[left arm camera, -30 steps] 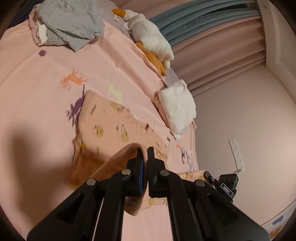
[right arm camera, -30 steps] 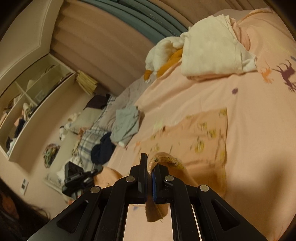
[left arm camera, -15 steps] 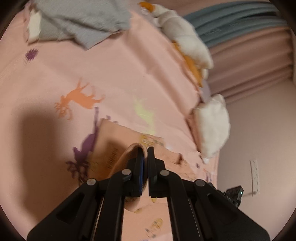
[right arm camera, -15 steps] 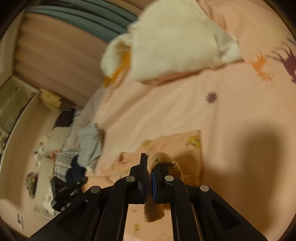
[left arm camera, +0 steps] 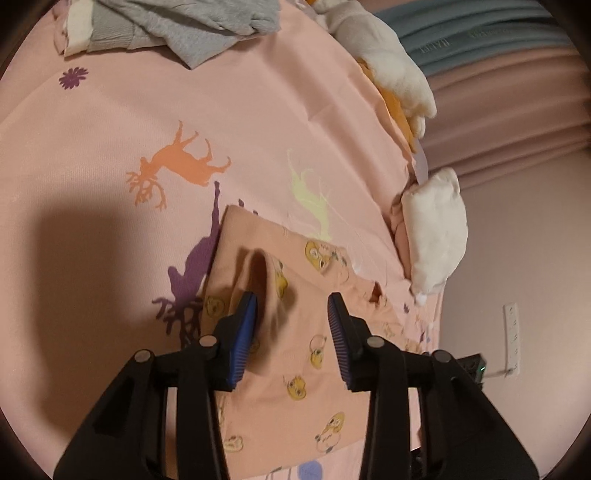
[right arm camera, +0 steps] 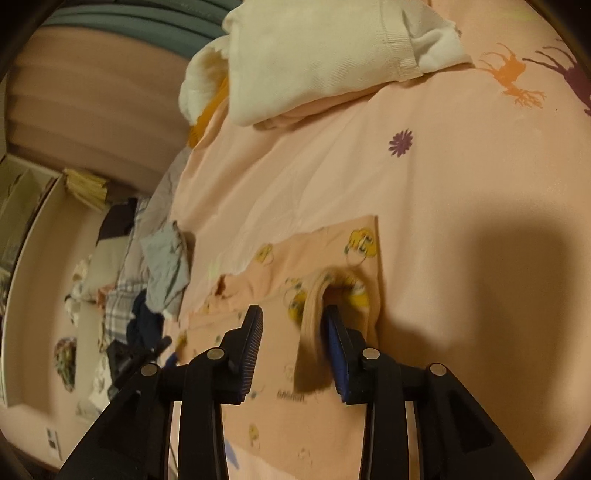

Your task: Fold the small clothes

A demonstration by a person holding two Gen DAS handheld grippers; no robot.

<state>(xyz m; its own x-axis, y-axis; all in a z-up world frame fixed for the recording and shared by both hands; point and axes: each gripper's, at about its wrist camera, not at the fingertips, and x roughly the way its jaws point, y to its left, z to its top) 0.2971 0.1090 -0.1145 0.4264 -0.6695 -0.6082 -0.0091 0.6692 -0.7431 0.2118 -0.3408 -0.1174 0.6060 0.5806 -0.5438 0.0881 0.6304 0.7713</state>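
Observation:
A small peach garment (left arm camera: 295, 354) printed with yellow cartoon faces lies folded on the pink bedsheet (left arm camera: 110, 155). My left gripper (left arm camera: 291, 314) hangs just above it, jaws opening; a raised fold of the cloth stands by the left pad and nothing is pinched. In the right wrist view the same garment (right arm camera: 280, 384) lies flat. My right gripper (right arm camera: 293, 326) is also opening, and a puckered ridge of cloth leans on the right pad (right arm camera: 338, 354) without being clamped.
A grey garment pile (left arm camera: 177, 29) sits at the sheet's far end. A white folded stack (left arm camera: 432, 236) and a white-and-orange plush toy (left arm camera: 395, 70) lie along the bed's edge. More clothes (right arm camera: 162, 269) and shelves (right arm camera: 29, 199) show beyond the bed.
Both grippers came down onto the sheet with the garment's edge pinched, then opened. The cloth dropped out of both and now lies folded over itself.

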